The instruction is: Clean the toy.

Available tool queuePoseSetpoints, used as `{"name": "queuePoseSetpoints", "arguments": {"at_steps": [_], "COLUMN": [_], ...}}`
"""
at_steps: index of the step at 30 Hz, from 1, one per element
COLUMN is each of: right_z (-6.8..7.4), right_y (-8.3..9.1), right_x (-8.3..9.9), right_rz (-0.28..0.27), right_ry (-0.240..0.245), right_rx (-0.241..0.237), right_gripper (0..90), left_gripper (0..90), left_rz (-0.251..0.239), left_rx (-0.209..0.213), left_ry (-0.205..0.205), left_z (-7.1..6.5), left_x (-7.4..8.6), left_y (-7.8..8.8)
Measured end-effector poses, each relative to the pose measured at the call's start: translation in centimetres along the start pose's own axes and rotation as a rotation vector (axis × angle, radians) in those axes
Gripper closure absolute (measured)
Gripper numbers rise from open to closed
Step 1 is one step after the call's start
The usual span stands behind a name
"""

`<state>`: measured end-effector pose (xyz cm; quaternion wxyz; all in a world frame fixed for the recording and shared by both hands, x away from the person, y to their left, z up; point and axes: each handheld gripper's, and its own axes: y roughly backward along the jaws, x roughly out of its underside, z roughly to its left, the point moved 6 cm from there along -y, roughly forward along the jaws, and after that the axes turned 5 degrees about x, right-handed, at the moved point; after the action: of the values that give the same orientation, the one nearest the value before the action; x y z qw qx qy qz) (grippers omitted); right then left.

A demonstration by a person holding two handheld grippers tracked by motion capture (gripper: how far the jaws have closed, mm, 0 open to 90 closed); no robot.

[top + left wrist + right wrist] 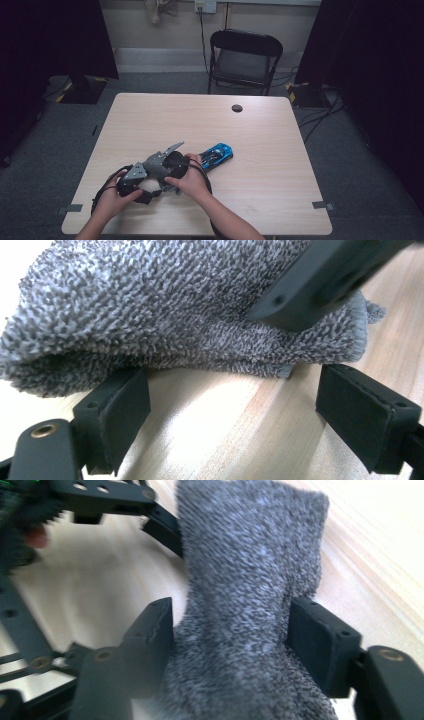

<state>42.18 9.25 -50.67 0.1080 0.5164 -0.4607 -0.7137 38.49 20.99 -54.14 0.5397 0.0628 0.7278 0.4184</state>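
One grey towel (250,610) lies bunched on the near left part of the wooden table (260,130), between the two grippers. It runs up between the right gripper (230,630)'s spread jaws, brushing both pads without being pinched. The left gripper (230,410) also stands open over bare wood, the towel (165,310) lying just beyond its pads. A blue toy car (216,155) sits just right of the hands.
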Motion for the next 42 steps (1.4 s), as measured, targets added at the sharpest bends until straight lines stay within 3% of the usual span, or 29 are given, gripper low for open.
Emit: {"name": "queuePoseSetpoints", "arguments": {"at_steps": [5, 9, 12, 13, 15, 16, 20, 28, 33, 38, 42], "right_z": [-0.2, -1.2, -3.4, -3.4, -5.2, -5.2, -7.9, -10.7, -12.4, -13.3, -13.9], "right_y": [2.0, 3.3, 4.9, 4.9, 5.8, 5.8, 7.1, 8.3, 9.3, 9.8, 10.1], "right_x": [-0.2, 0.1, 1.1, 1.1, 2.1, 2.1, 3.8, 6.0, 6.8, 7.0, 7.2], "right_rz": [-0.017, -0.025, -0.033, -0.033, -0.031, -0.031, -0.039, -0.031, -0.035, -0.017, 0.001], "right_ry": [0.038, 0.033, -0.001, -0.001, -0.037, -0.037, -0.084, -0.133, -0.167, -0.161, -0.152], "right_rx": [0.009, 0.012, 0.039, 0.039, 0.059, 0.059, 0.094, 0.14, 0.157, 0.186, 0.202], "right_gripper": [30.4, 28.5, 26.6, 26.6, 25.5, 25.5, 24.6, 23.2, 23.2, 23.2, 23.0], "left_gripper": [13.7, 13.7, 13.7, 13.7, 13.7, 13.7, 14.2, 16.2, 16.9, 17.2, 17.2], "left_rz": [-0.001, 0.0, 0.001, 0.001, 0.0, 0.0, 0.016, 0.03, -0.001, -0.053, -0.079], "left_rx": [0.0, -0.001, -0.001, -0.002, -0.004, -0.004, -0.008, 0.004, 0.001, -0.003, -0.017], "left_ry": [0.0, 0.001, 0.002, 0.002, 0.006, 0.007, 0.009, 0.028, 0.044, 0.057, 0.07], "left_z": [0.0, 0.0, 0.0, 0.0, 0.0, -0.1, -0.2, -0.3, 0.1, -0.1, -0.1], "left_x": [0.0, 0.0, 0.0, 0.0, 0.0, 0.0, -0.1, -0.2, -0.6, -1.7, -3.2], "left_y": [0.0, 0.0, 0.0, 0.0, 0.0, 0.0, 0.1, 0.5, 1.8, 3.4, 3.6]}}
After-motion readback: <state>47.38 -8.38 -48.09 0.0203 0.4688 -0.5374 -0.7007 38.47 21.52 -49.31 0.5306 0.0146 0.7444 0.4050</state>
